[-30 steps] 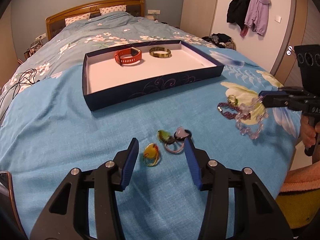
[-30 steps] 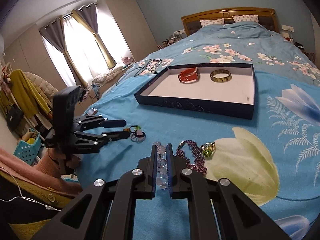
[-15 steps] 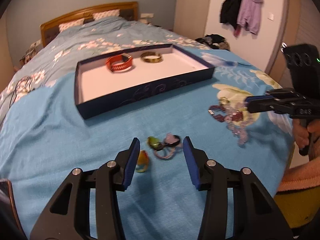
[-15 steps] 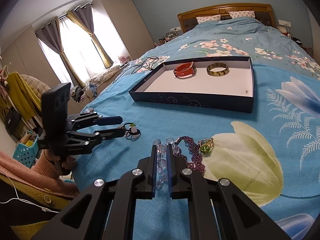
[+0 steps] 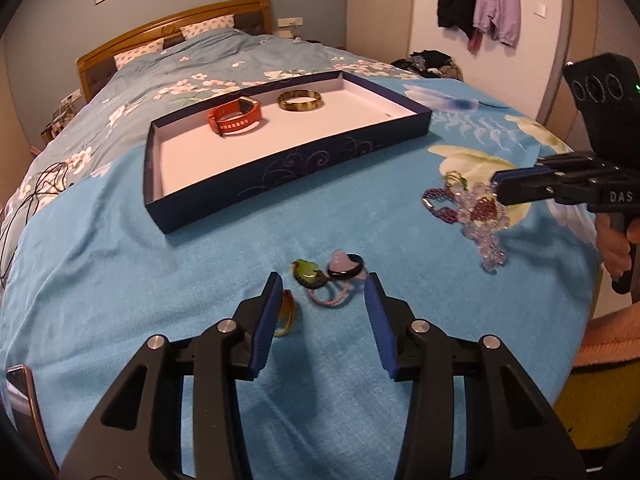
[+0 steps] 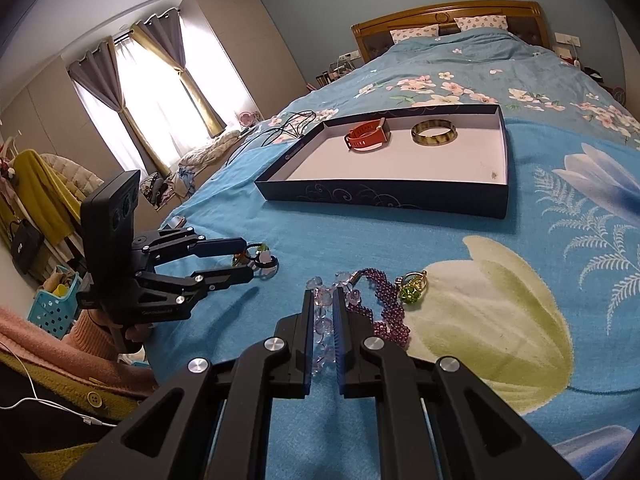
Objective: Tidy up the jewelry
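Observation:
My left gripper (image 5: 323, 280) stands open low over the blue bedspread. A green-stone ring (image 5: 308, 276), a pink-stone black ring (image 5: 346, 266) and a pink braided ring (image 5: 328, 296) lie between its fingertips. A yellow ring (image 5: 286, 312) is half hidden by the left finger. My right gripper (image 6: 323, 292) is shut on a clear bead bracelet (image 6: 322, 324), which lies beside a purple bead bracelet (image 6: 384, 304) and a green-gem ring (image 6: 412, 286). The navy tray (image 5: 280, 168) holds an orange watch (image 5: 236, 118) and a mottled bangle (image 5: 300, 100).
Black cables (image 5: 40, 184) trail over the bed's left side. A phone (image 5: 20, 384) lies at the near left corner. The bed's foot edge drops off just behind both grippers. A blue basket (image 6: 52, 304) stands on the floor, and a pink sleeve (image 6: 48, 344) is close by.
My left gripper has edged towards the small rings, its jaws slightly narrower, and its left finger now covers part of the yellow ring. The right gripper stays shut on the clear beads.

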